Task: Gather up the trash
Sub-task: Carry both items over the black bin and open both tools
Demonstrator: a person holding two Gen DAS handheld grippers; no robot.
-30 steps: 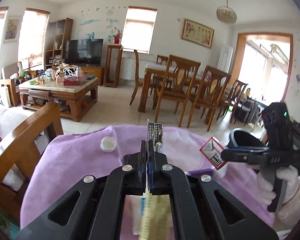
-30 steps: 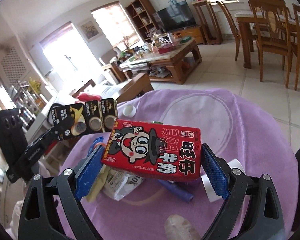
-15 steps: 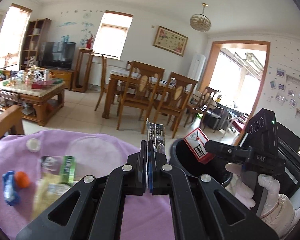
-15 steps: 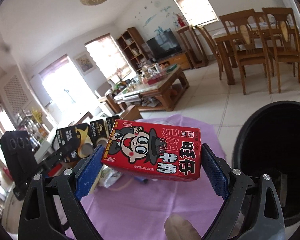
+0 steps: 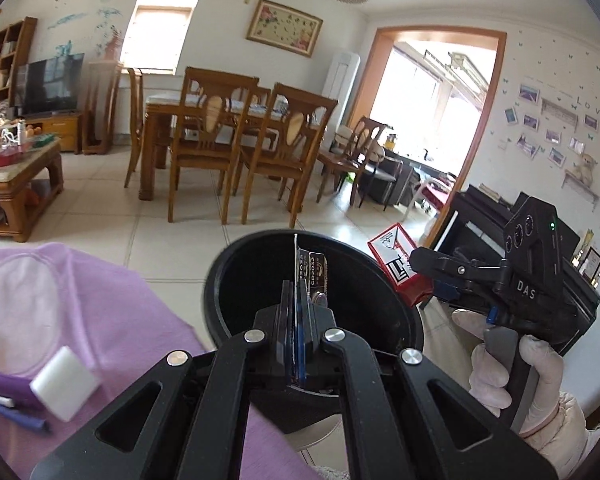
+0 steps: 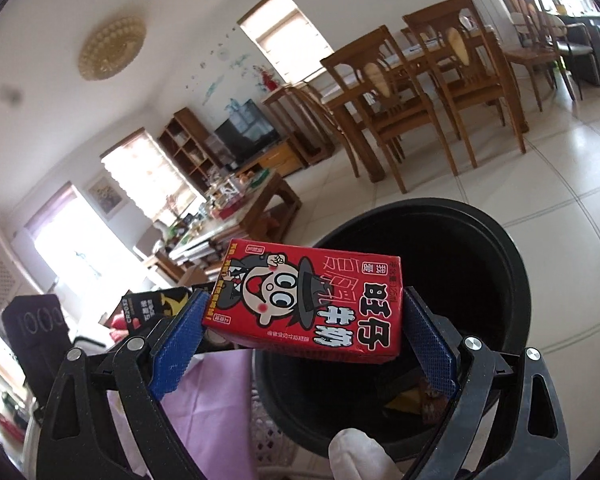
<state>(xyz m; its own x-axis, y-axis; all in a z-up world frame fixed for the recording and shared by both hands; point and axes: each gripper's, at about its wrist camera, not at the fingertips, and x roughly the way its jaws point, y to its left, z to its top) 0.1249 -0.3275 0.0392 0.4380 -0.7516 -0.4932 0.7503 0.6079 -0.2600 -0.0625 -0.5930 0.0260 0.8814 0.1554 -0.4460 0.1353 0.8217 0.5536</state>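
Bin point(image 6: 480, 240) directly beneath both loads — right gripper point(image 6: 304, 344) clamps milk carton point(image 6: 308, 304) crosswise, left gripper point(image 5: 298, 320) pinches battery card point(image 5: 314, 272).

The bin point(image 5: 260, 268) stands on the floor just beside the table point(image 5: 100, 320), at its right edge in the left wrist view. Over the bin's mouth the left gripper point(image 5: 300, 300) holds a battery card point(image 5: 316, 276) upright between its closed jaws. To the right, the right gripper point(image 6: 304, 320) holds a drink carton point(image 6: 312, 304) above the bin's rim, its pads pressing on both ends. On the table, left of the bin, lie a small block point(image 5: 64, 384) and pens point(image 5: 8, 404). Behind the bin stand dining chairs point(image 5: 284, 144) around a dining table point(image 5: 160, 108).
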